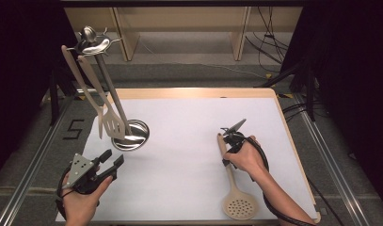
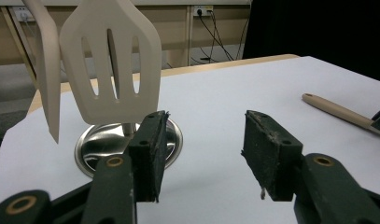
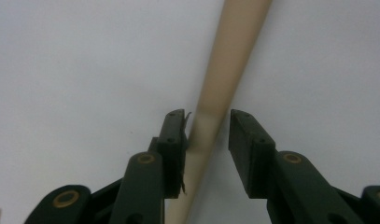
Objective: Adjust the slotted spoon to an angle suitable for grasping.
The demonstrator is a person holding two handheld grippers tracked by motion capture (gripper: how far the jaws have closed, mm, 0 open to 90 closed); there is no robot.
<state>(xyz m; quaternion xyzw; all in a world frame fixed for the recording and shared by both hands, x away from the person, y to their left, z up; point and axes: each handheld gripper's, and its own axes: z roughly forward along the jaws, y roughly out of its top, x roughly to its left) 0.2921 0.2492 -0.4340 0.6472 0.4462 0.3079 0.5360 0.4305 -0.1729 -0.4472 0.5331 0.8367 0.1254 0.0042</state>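
A steel utensil stand (image 1: 132,134) rises at the table's left. A beige slotted spatula (image 1: 115,123) and a second beige utensil (image 1: 99,123) hang from it. In the left gripper view the spatula (image 2: 113,70) hangs just above the stand's round base (image 2: 99,149). My left gripper (image 1: 112,157) is open and holds nothing (image 2: 204,154), a little in front of that base. A beige skimmer spoon (image 1: 239,205) lies flat at the right. My right gripper (image 1: 228,146) points down and is open, its jaws (image 3: 207,140) straddling the spoon's handle (image 3: 225,70), the left jaw touching it.
A white sheet (image 1: 189,117) covers the table, which has a wooden rim (image 1: 292,141). Metal rails and cables run on the floor to both sides. Wooden furniture legs stand beyond the far edge.
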